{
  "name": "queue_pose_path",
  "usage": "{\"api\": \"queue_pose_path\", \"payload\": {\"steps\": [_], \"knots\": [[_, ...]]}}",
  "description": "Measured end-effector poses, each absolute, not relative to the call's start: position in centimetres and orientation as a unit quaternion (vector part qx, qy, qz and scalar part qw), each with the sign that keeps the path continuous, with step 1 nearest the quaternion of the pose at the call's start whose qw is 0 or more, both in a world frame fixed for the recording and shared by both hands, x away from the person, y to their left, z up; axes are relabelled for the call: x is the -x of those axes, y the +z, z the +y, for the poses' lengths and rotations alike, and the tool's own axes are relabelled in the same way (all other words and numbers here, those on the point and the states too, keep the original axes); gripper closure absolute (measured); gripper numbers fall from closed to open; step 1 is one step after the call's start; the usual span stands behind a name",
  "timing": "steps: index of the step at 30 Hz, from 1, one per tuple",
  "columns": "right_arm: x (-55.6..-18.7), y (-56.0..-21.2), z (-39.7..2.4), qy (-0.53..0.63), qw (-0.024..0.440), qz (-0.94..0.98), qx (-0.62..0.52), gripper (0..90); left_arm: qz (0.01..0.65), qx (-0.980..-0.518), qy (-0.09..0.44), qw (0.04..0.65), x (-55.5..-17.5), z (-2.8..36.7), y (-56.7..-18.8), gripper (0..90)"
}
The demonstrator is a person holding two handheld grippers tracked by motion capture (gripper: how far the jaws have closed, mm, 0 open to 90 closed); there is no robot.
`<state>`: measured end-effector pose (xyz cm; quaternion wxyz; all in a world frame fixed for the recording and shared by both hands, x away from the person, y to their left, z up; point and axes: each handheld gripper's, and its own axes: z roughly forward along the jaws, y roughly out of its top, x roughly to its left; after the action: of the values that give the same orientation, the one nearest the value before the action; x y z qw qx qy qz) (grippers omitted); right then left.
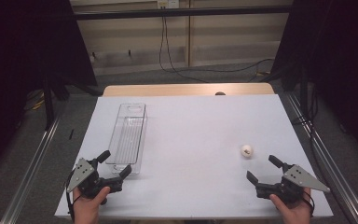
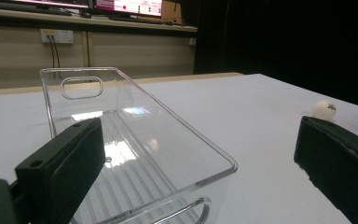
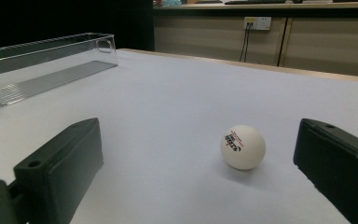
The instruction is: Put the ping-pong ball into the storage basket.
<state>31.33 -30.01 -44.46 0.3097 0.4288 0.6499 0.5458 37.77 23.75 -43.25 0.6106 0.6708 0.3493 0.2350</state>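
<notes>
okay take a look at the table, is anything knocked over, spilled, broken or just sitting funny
Nothing stands out. The clear bin sits upright and looks intact, with nothing inside. The white ball rests alone on the table, in front of the open right gripper. The left gripper is open at the bin's near end.

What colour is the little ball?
White, with small dark and red print; the ball shows best in the right gripper view.

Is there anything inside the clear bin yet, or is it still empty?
The clear bin holds nothing: its ribbed floor shows bare in the left gripper view. The left gripper's near jaw hides one bottom corner. The white ball lies on the table, ahead of the open right gripper.
</notes>
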Motion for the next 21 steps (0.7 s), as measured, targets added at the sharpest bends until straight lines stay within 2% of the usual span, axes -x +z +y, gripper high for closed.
{"api": "queue_pose_path", "payload": {"steps": [21], "knots": [[-31.81, -44.33, -30.07, 0.529, 0.318, 0.655, -0.436, 0.9, 0.348, -0.673, 0.239, 0.608, -37.73, 23.72, -43.13, 2.1]]}}
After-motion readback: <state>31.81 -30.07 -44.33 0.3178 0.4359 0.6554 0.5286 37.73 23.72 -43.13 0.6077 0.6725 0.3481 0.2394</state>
